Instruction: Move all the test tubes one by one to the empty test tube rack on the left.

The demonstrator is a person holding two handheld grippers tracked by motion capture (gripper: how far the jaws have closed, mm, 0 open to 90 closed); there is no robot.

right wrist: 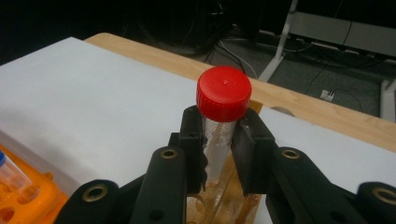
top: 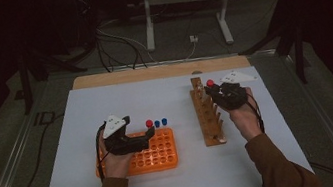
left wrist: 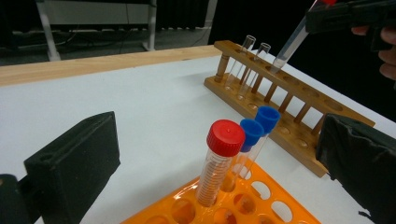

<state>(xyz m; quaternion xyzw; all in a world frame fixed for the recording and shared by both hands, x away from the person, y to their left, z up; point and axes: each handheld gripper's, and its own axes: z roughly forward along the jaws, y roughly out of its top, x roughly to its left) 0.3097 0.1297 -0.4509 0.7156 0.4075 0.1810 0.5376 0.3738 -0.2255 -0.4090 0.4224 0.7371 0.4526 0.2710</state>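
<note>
The person is moving capped tubes from the orange rack [top: 164, 155] to the wooden rack [top: 207, 117], and the step in hand looks like the seating of one tube. At right of centre in the high view, the right gripper [top: 218, 91] is holding a red-capped tube [right wrist: 223, 95] over the wooden rack's far end; its jaws are closing tight on the tube just under the cap. In the left gripper view, upper right, that tube's tip is tilting into a hole next to two open glass tubes [left wrist: 252, 51]. The next move probably calls for straightening the tube and lowering it through the hole before letting go.

The left gripper [top: 141, 132] is hovering at the orange rack, left of centre, with its jaws standing wide apart and holding nothing. Between them, low in its own view, another red-capped tube [left wrist: 219, 161] and two blue-capped tubes [left wrist: 259, 126] are standing in the rack; I judge the red one is next.
</note>
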